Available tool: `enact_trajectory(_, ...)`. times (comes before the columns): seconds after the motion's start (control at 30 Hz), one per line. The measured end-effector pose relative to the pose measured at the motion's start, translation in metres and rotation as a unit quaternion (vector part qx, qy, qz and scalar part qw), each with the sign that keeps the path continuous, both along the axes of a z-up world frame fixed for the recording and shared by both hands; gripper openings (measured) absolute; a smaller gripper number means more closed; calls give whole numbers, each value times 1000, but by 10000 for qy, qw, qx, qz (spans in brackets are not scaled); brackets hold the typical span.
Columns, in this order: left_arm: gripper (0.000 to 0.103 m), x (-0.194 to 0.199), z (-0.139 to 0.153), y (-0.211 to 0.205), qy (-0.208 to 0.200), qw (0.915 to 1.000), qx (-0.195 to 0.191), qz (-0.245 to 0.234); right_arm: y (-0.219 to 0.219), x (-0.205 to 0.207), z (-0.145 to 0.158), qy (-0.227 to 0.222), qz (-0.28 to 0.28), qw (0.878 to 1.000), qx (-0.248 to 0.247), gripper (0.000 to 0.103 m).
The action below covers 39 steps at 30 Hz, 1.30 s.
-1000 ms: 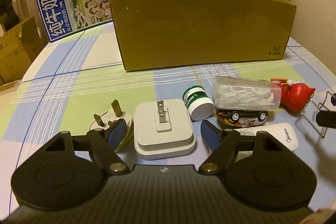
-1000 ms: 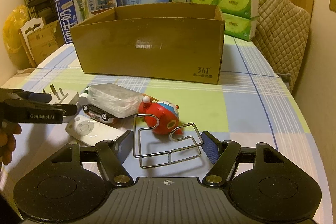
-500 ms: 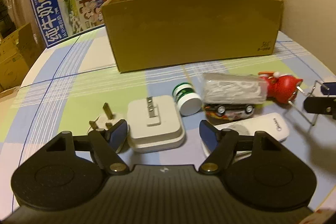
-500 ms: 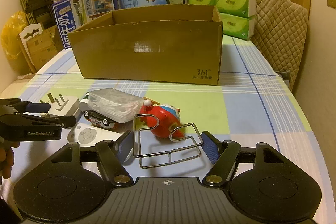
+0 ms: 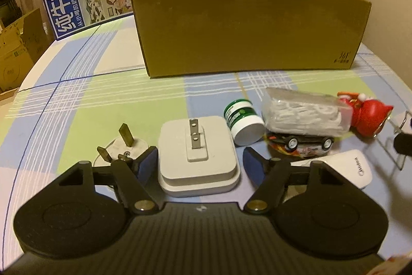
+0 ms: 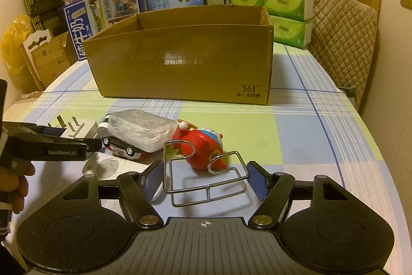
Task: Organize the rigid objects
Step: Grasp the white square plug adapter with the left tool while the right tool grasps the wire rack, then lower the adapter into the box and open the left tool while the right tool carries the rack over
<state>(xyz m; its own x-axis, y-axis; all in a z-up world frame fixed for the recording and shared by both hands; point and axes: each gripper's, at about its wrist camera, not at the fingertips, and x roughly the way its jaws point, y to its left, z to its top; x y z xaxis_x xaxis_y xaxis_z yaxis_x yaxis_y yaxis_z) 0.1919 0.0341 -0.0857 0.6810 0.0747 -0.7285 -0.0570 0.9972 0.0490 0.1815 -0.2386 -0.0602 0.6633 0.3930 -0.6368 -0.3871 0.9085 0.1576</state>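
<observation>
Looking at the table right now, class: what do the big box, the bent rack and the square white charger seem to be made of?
Box: brown corrugated cardboard, matte; folded flaps and printed ink show.
Rack: thin bent metal wire, shiny, probably chromed; it glints and you can see through it.
Charger: smooth white plastic, slightly glossy, with rounded moulded edges; its two prongs look like dull metal.

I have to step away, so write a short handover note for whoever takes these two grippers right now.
Left gripper: open, jaws just been closing around the white adapter, not clamped yet.
Right gripper: straddles the wire rack; contact unclear.
On the table: three-pin plug, green-label bottle, clear plastic box on the toy car, red toy, white remote.
Cardboard box: contents not visible.
Left: box every item.
</observation>
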Motion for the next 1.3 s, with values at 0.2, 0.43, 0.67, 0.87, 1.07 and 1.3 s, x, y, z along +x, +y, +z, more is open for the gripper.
enact_trajectory(0.2,61,-3,3,2,40,10000,25,68,1,1,4,-27,-38,10000,34,67)
enact_trajectory(0.43,61,-17,17,-2,-43,10000,14,6,3,-1,12,-105,-81,9999,70,67)
enact_trajectory(0.67,61,-27,38,-9,-241,9996,34,-145,-1,-3,23,-236,-303,9992,116,67)
enact_trajectory(0.87,61,-25,65,-19,-497,9983,31,-297,0,-2,45,-528,-341,9977,236,67)
enact_trajectory(1.07,61,-10,98,-25,-812,9959,-30,-411,9,14,81,-980,-453,9930,478,67)
enact_trajectory(1.3,61,27,131,-22,-1124,9927,-54,-428,19,48,111,-1231,-472,9886,720,67)
